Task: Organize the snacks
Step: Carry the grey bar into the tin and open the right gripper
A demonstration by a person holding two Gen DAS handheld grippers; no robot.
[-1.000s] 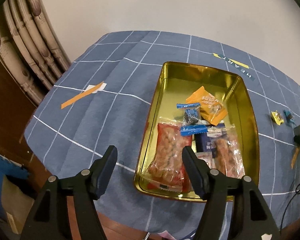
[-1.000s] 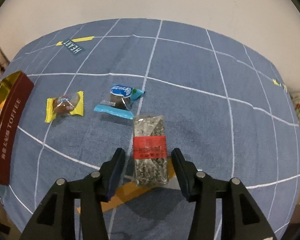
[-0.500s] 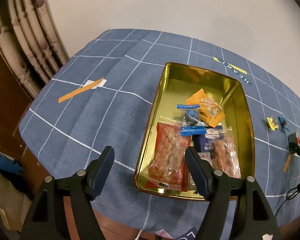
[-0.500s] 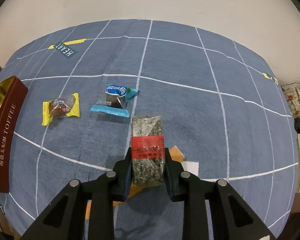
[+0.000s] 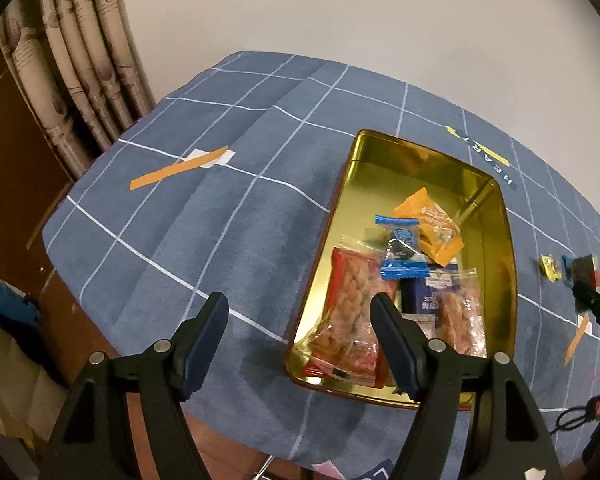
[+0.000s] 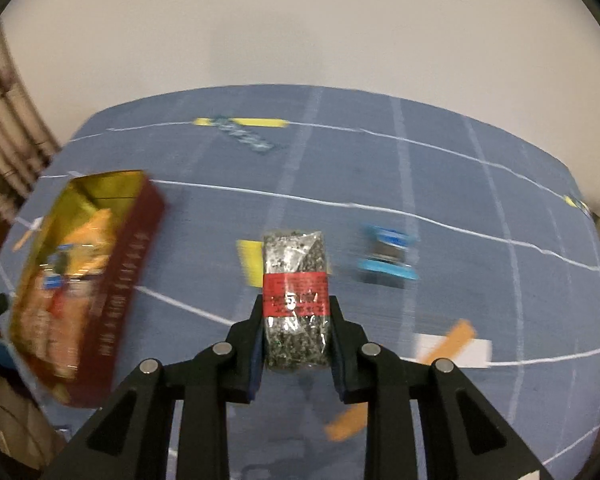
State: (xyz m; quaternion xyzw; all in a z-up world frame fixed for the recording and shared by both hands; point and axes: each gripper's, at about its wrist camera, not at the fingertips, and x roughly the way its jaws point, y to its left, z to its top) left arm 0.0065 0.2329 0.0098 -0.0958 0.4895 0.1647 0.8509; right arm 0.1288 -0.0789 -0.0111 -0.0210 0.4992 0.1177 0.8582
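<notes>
A gold tin [image 5: 496, 200] with dark red sides [image 6: 128, 272] lies on the blue checked cloth and holds several snack packets, among them an orange one [image 5: 430, 224] and a red one [image 5: 352, 304]. My left gripper [image 5: 300, 328] hangs open over the tin's near left rim with nothing between its fingers. My right gripper [image 6: 296, 312] is shut on a clear packet of dark seeds with a red band [image 6: 295, 280], lifted off the cloth. A blue-ended candy [image 6: 388, 256] and a yellow-wrapped candy [image 6: 250, 260], half hidden behind the packet, lie on the cloth. In the left wrist view, the right gripper [image 5: 588, 292] with its packet shows far right.
Orange tape strips [image 6: 446, 340] and a white label mark the cloth; another strip [image 5: 176, 170] lies left of the tin. A curtain [image 5: 88, 64] and dark wooden furniture stand at the left. The table's edge runs just below the left gripper. A yellow candy [image 5: 550, 268] lies right of the tin.
My right gripper has closed on the seed packet, lifted it and swung left towards the tin; the view is blurred by motion. My left gripper has opened a little wider and barely moved.
</notes>
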